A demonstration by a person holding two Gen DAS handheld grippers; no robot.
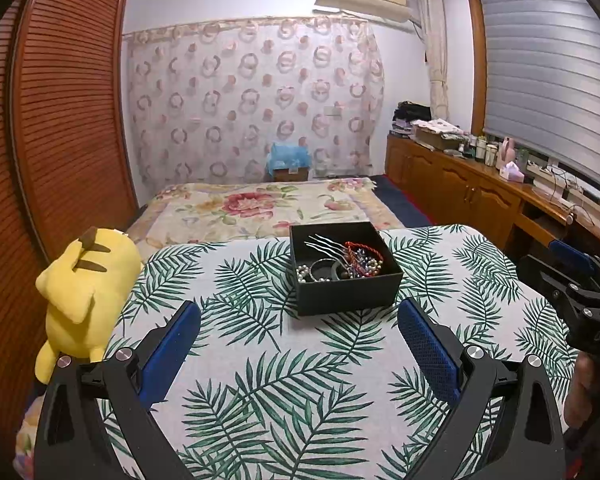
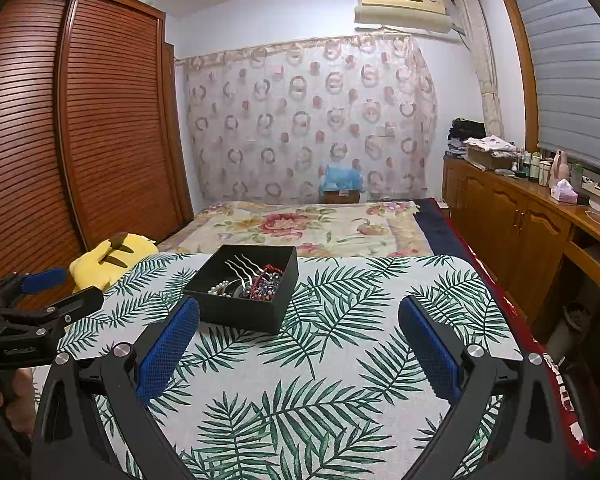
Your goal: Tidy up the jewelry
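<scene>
A black open box (image 1: 350, 294) (image 2: 244, 312) stands on the leaf-print tablecloth (image 1: 260, 380) (image 2: 340, 360). Inside lie a silver hair fork (image 1: 327, 245) (image 2: 242, 267), a red braided bracelet (image 1: 364, 249) (image 2: 271, 270), pearl beads (image 1: 305, 273) (image 2: 219, 289) and coloured beads. My left gripper (image 1: 300, 312) is open, just short of the box's near wall, with nothing between its blue pads (image 1: 172, 348). My right gripper (image 2: 299, 312) is open too, to the right of the box and nearer than it. Each view catches the other gripper at its edge.
A yellow plush toy (image 1: 84, 292) (image 2: 112, 256) lies at the table's left edge. Behind the table is a bed with a floral blanket (image 1: 268, 204). A wooden wardrobe (image 1: 60, 120) stands left and a cluttered wooden cabinet (image 1: 480, 188) runs along the right.
</scene>
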